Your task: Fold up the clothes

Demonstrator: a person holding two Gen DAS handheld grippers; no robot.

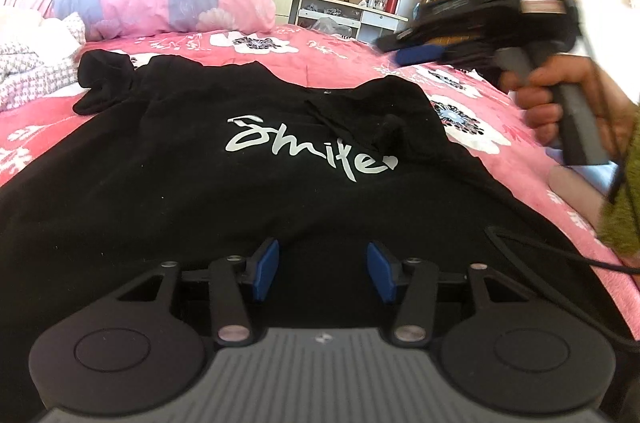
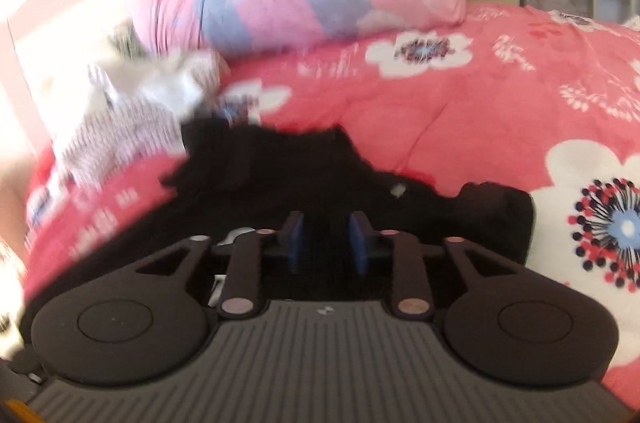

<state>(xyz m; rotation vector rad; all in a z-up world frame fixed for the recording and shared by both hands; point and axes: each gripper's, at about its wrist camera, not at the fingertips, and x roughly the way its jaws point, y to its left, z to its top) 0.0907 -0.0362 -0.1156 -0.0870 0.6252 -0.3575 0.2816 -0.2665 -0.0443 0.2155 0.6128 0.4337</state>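
While lying spread front-up across the pink flowered bedspread point(image 1: 328, 63), with the white script "Smile" point(image 1: 308, 147) and a small heart showing on the chest, the black hoodie point(image 1: 168, 191) is resting with one sleeve bunched at the far left and the hood crumpled at the far right. Hovering low over the near hem, left gripper point(image 1: 323, 269) parted fairly wide, blue pads gripping nothing. Hanging above the far right of the garment, right gripper point(image 2: 326, 241), blurred in its own view, jaws narrower but apart, nothing seen between them. Judging by this, either lying flat for folding or being smoothed between folds. Advising: pinching only one layer at a seam, keeping the fabric taut, aligning edges. Reading no other labels or brands.
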